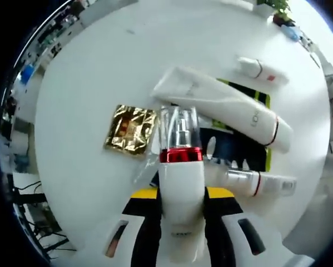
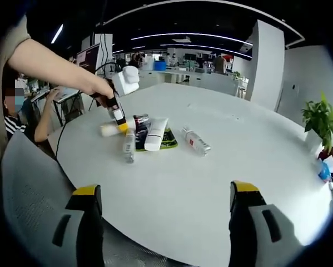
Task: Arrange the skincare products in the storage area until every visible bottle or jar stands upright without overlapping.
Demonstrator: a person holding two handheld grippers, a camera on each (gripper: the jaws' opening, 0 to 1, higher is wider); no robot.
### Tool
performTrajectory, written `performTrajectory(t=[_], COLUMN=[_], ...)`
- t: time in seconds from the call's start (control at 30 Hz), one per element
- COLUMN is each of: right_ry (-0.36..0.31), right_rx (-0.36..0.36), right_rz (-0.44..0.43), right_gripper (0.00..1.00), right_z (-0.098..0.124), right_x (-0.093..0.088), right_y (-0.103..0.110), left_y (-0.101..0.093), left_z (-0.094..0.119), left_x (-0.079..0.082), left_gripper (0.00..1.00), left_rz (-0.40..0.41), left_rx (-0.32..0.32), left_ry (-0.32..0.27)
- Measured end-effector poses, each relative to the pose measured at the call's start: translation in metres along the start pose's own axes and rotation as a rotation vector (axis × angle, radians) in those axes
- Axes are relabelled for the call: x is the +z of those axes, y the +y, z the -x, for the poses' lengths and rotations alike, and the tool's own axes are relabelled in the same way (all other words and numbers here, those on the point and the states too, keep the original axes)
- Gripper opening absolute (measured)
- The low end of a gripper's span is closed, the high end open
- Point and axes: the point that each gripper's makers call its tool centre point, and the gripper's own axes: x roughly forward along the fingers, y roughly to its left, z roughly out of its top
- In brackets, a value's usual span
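My left gripper (image 1: 181, 194) is shut on a white bottle (image 1: 180, 178) with a red band and a clear cap, which points forward over the white table (image 1: 99, 72). Just beyond it a large white tube (image 1: 222, 105) lies across a dark mat (image 1: 241, 150). A small bottle (image 1: 261, 183) lies on its side to the right of the mat, and another small white bottle (image 1: 262, 70) lies beyond it. In the right gripper view a person's arm holds the left gripper (image 2: 120, 125) above that cluster: tube (image 2: 155, 133), small bottles (image 2: 197, 141) (image 2: 129, 146). My right gripper (image 2: 166, 200) stands open, near the table's edge.
A gold foil packet (image 1: 131, 129) lies left of the held bottle. A potted plant (image 2: 322, 119) stands at the table's far right. A person (image 2: 16, 119) sits at the left beyond the table. Wide bare tabletop (image 2: 222, 178) lies between my right gripper and the products.
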Motion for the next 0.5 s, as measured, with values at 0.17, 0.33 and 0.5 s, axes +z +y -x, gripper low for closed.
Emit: performTrajectory(t=[0.17,0.33,0.5], right_ry=[-0.007,-0.012,-0.014], right_rx=[0.0,0.003,0.013], right_rz=[0.0,-0.005,0.003], right_gripper=[0.95,0.95,0.94], right_z=[0.001,0.001,0.001], right_x=[0.001,0.002,0.002], right_y=[0.0,0.0,0.003], left_y=[-0.001,0.002,0.0], left_z=[0.002,0.009,0.018], left_x=[-0.001,-0.006,-0.007], left_gripper=[0.25,0.25,0.25], left_rz=[-0.004,0.01,0.03], left_rx=[-0.008,-0.006,-0.013], left_ry=[-0.026,-0.04,-0.07])
